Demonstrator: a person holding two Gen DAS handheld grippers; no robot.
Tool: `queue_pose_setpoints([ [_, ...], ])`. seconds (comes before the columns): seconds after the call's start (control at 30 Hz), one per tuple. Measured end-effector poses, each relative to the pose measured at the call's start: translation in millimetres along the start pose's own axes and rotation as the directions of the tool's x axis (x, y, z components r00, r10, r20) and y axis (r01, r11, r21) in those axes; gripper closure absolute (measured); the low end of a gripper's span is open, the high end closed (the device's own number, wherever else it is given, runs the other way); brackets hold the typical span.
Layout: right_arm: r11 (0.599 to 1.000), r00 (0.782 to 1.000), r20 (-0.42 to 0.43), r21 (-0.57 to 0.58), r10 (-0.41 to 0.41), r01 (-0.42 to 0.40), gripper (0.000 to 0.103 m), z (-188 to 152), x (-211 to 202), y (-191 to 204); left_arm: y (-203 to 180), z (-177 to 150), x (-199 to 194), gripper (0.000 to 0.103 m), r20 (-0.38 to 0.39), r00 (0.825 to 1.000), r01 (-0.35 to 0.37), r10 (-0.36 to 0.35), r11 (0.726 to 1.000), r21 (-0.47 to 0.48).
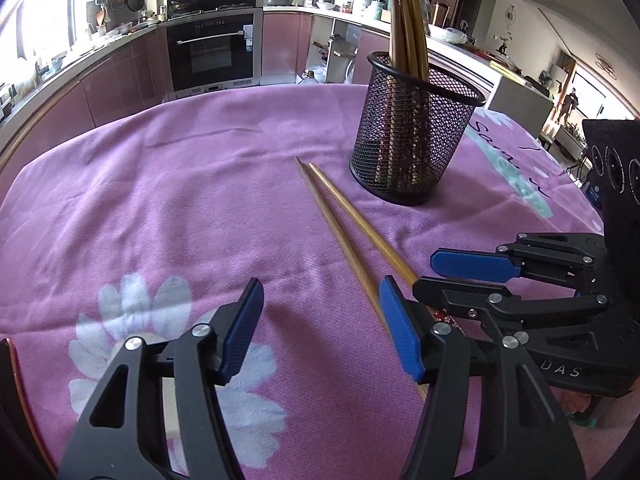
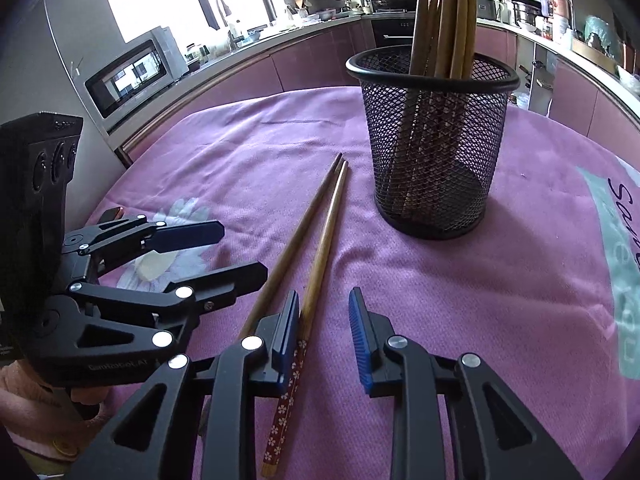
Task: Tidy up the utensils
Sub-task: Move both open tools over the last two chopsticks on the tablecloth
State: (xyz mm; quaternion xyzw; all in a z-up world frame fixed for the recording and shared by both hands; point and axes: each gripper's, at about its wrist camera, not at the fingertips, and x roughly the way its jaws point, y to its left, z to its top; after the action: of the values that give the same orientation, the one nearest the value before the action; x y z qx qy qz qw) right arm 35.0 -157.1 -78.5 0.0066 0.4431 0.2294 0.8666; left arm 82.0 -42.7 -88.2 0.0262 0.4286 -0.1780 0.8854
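Two wooden chopsticks lie side by side on the pink cloth, tips pointing away toward a black mesh cup that holds several more chopsticks. My left gripper is open low over the cloth, its right pad beside the nearer chopstick's thick end. In the right wrist view my right gripper is open around one chopstick, which lies against the left pad; the right pad stands clear. The second chopstick passes outside that left finger. The left gripper sits just left of the pair. The mesh cup stands ahead to the right.
The pink cloth with white flowers covers the table, whose far edge drops off toward the kitchen cabinets and an oven. A microwave stands beyond the table's left side. The right gripper crowds the near right.
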Motion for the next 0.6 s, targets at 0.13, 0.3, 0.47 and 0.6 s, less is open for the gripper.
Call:
queue_pose_setpoints([
  [0.13,1.000,1.000,0.000,-0.001,0.000,0.000,0.079,1.6,0.5,-1.0,1.4,2.4,6.0,0.045,-0.017,1.000,0.004,-0.004,1.000,-0.002],
  [0.3,1.000,1.000,0.002,0.000,0.000,0.000,0.079,4.4,2.3,-2.8,1.1,7.0,10.6,0.046,-0.020,1.000,0.006,-0.006,1.000,0.000],
  [0.47,1.000,1.000,0.005,0.001,-0.005,0.005,0.079,5.4,2.8,-4.3,-1.7,12.4,16.2,0.050,-0.023,1.000,0.000,0.000,1.000,0.012],
  [0.6,1.000,1.000,0.005,0.000,-0.006,0.006,0.080,5.7,2.9,-4.8,-6.0,16.4,21.5,0.052,-0.028,1.000,-0.010,0.011,0.999,0.031],
])
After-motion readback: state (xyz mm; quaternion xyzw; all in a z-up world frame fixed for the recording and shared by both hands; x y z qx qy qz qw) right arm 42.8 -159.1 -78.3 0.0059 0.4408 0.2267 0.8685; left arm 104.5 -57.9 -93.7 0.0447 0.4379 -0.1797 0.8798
